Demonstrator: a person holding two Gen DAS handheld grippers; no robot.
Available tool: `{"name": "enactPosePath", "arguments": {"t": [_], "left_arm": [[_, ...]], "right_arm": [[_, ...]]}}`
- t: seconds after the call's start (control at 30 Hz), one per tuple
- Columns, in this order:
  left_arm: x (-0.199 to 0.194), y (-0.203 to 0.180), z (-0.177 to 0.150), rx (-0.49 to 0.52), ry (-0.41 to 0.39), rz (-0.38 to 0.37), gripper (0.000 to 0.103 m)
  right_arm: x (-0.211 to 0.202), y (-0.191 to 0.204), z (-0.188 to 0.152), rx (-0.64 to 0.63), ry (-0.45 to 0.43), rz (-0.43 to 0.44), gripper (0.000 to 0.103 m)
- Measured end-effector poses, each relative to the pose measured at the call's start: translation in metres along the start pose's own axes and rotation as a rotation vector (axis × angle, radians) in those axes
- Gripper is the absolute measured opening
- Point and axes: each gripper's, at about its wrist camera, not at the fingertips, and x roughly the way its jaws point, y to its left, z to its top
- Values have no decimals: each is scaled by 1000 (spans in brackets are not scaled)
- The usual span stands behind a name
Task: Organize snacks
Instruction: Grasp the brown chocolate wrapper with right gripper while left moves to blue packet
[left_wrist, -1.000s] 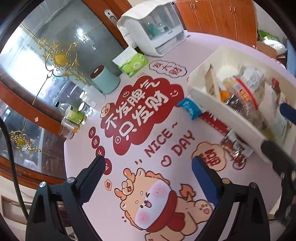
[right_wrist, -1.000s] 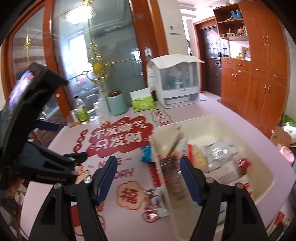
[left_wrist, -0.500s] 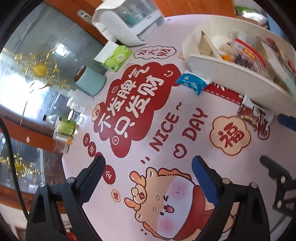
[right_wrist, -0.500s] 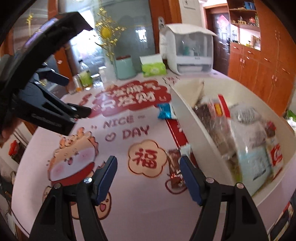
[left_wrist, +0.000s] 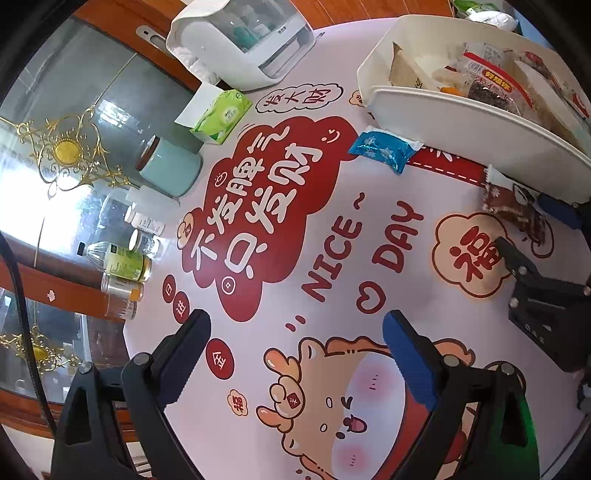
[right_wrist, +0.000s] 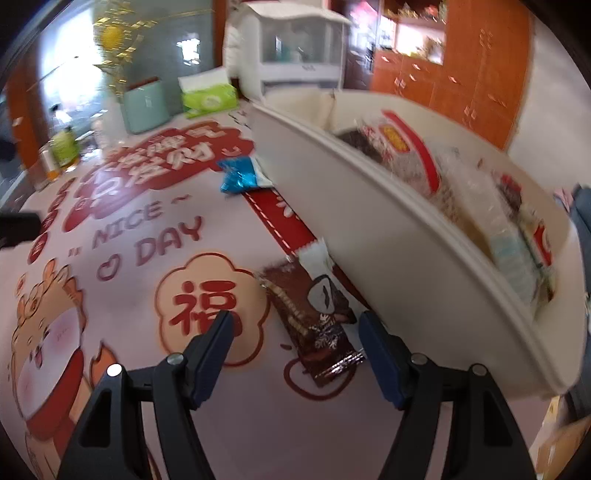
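**Operator:** Right against the near wall of the bin, that's where my brown snack packet (right_wrist: 314, 317) lies, flat on the table mat (right_wrist: 221, 406), one end white, the other crimped and foil-shiny. My right gripper (right_wrist: 295, 328) hangs over it with the fingers spread wide, one on each side of the packet's lower half, and I can't see either pad pressing on the wrapper.

**Spotter:** And the bin itself?

**Operator:** White plastic bin (right_wrist: 369, 221), long wall running diagonally through my right view, stuffed with packets: a big red-and-clear bag (right_wrist: 410, 155) near the middle, pale wrapped ones further along. Picture's a bit smeared on this side.

**Spotter:** Anything else loose on the mat?

**Operator:** One blue snack packet (left_wrist: 384, 151), just beside the bin's far corner, touching nothing that I can make out. From my left camera the brown packet (left_wrist: 513, 206) shows too, tucked at the bin's wall (left_wrist: 480, 136), with the right gripper's fingers (left_wrist: 554, 210) either side of it.

**Spotter:** Your left hand?

**Operator:** Left gripper (left_wrist: 295, 350) is spread wide as well, nothing between the fingers, poised above the cartoon dragon (left_wrist: 351, 406) printed on the mat, well apart from both packets.

**Spotter:** Back of the table?

**Operator:** Green tissue box (left_wrist: 221, 114), teal canister (left_wrist: 170, 170), white countertop cabinet (left_wrist: 243, 40), and a cluster of bottles (left_wrist: 125, 262) along the glass.
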Motion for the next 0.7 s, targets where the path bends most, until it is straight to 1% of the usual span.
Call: {"name": "enactPosePath", "arguments": {"t": [0.07, 0.17, 0.23, 0.33, 0.37, 0.43, 0.53, 0.63, 0.7], "left_arm": [[3, 3, 0, -3, 2, -5, 94], [8, 9, 0, -17, 9, -6, 94], [11, 13, -1, -35, 15, -10, 94], [16, 17, -3, -54, 26, -17, 94], [18, 17, -3, -57, 30, -18, 94], [21, 17, -5, -58, 38, -19, 94], [21, 17, -6, -60, 39, -23, 94], [23, 20, -6, -71, 42, -27, 94], [26, 24, -5, -83, 47, -33, 94]], "right_arm": [[7, 3, 4, 9, 19, -25, 70], [10, 3, 9, 27, 41, -20, 70], [6, 4, 11, 14, 46, -26, 69], [-12, 9, 14, -21, -58, -31, 70], [-15, 12, 17, -40, -80, -36, 70], [-11, 16, 22, -60, -60, -35, 70], [5, 22, 27, -77, -9, -71, 70], [18, 28, 30, -89, 32, -85, 70], [23, 30, 33, -85, 42, -66, 70]]}}
